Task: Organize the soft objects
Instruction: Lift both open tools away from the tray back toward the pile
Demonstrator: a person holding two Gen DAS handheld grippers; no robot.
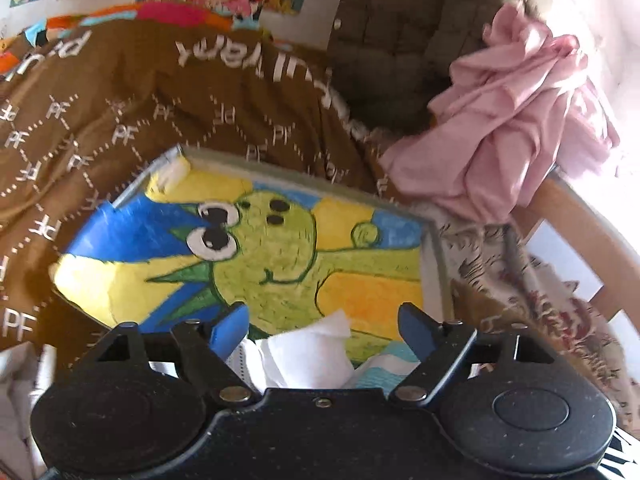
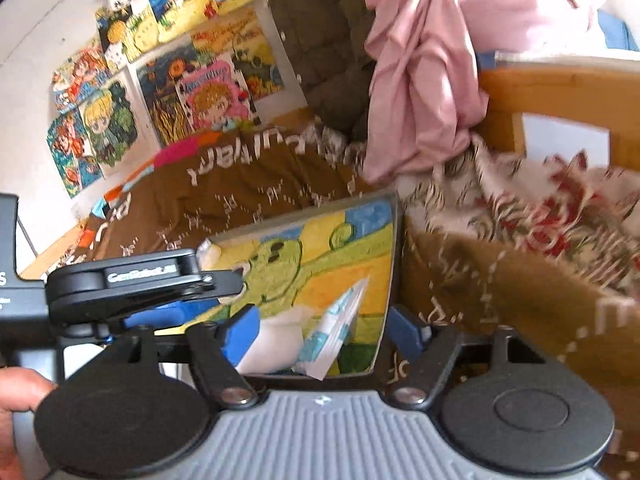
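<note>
A small white cloth with a light-blue patterned part lies bunched on a framed painting of a green cartoon creature. My left gripper is open, its blue fingers wide on either side of the cloth. In the right wrist view the same cloth sits between the spread fingers of my open right gripper, touching the left finger. The left gripper's body shows side-on at the left. A crumpled pink garment hangs over the wooden bed end.
A brown blanket with white lettering covers the bed under the painting. A floral red-and-white fabric lies at the right. Colourful drawings hang on the back wall. A dark quilted jacket hangs behind. A hand holds the left gripper.
</note>
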